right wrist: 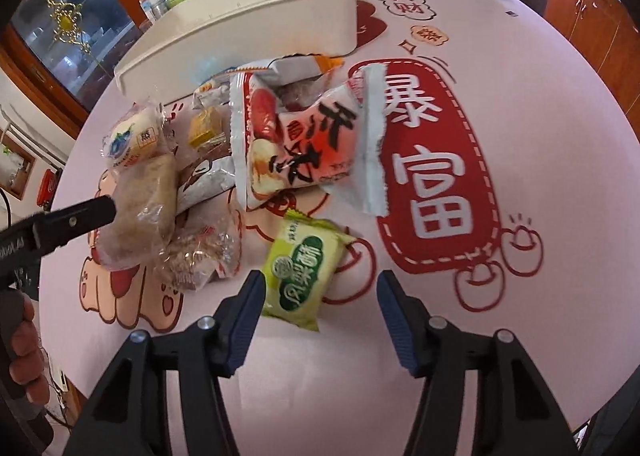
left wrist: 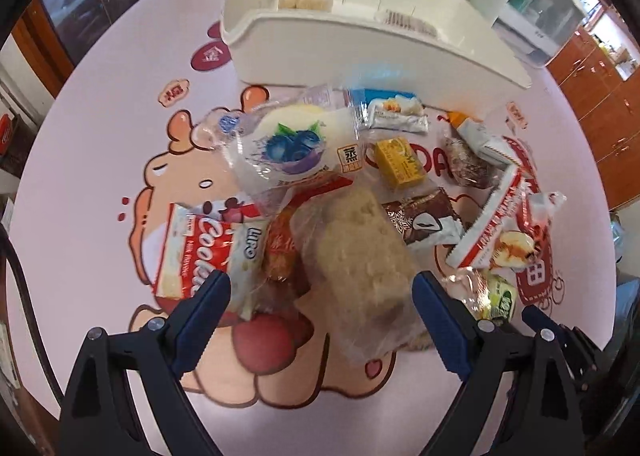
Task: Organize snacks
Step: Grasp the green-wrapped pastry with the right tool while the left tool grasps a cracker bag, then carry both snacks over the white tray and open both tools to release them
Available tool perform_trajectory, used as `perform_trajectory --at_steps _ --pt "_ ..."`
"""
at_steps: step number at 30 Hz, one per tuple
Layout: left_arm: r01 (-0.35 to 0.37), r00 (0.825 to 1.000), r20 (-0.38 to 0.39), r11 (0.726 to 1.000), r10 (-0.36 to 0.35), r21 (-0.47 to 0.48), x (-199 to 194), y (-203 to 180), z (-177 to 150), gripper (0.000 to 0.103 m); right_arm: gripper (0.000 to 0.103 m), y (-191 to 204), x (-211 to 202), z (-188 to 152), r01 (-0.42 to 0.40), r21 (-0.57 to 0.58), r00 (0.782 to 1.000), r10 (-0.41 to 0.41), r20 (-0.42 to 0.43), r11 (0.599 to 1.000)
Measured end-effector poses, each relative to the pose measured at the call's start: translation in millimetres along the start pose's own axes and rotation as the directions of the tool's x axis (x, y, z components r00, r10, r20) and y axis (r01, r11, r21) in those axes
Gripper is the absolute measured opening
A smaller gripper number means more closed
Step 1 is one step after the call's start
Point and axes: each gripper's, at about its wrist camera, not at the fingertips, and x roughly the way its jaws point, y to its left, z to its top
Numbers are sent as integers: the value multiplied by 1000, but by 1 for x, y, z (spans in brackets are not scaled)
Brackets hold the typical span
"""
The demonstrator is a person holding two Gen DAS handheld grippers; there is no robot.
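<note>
Sitting at the far side of the pink table point(left wrist: 100, 127), the white bin point(left wrist: 360, 35) is waiting for the snacks and is already holding a couple of pale wrapped pieces, while the pile is lying loose just in front of it. Biggest in the pile, the crumbly beige cake point(left wrist: 360, 252) in clear wrap is lying between the spread fingers of the left gripper point(left wrist: 320, 320), which is gaping open with nothing held; the cake is looking light, soft and easy to crush, and its film slippery, so pinching gently across the narrow sides is probably the safest hold. Next in size, the red-and-white packet point(right wrist: 316, 139) is looking puffy and light, best taken by a crimped end. Smallest, the green packet point(right wrist: 304, 272) is lying flat, its near corner between the tips of the right gripper point(right wrist: 318, 320), also wide open and empty; its glossy wrap may be slipping unless squeezed across the middle.
</note>
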Motion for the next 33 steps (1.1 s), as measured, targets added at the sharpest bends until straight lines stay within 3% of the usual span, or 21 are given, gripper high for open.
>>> perform_trajectory --at_steps 13,18,25,33 --pt "-70 992 -95 993 80 98 45 -46 9 70 55 23 17 9 73 -38 997 -74 -13 997" --pt "-38 994 -97 996 46 85 49 -38 6 59 37 27 16 8 107 -80 994 -106 13 991" --pt "56 997 -59 996 -52 73 37 -8 -18 57 37 8 11 -1 81 -77 996 -79 28 994" --pt "61 998 -34 995 -58 82 30 10 -39 56 37 7 8 -8 80 -96 997 -78 20 992"
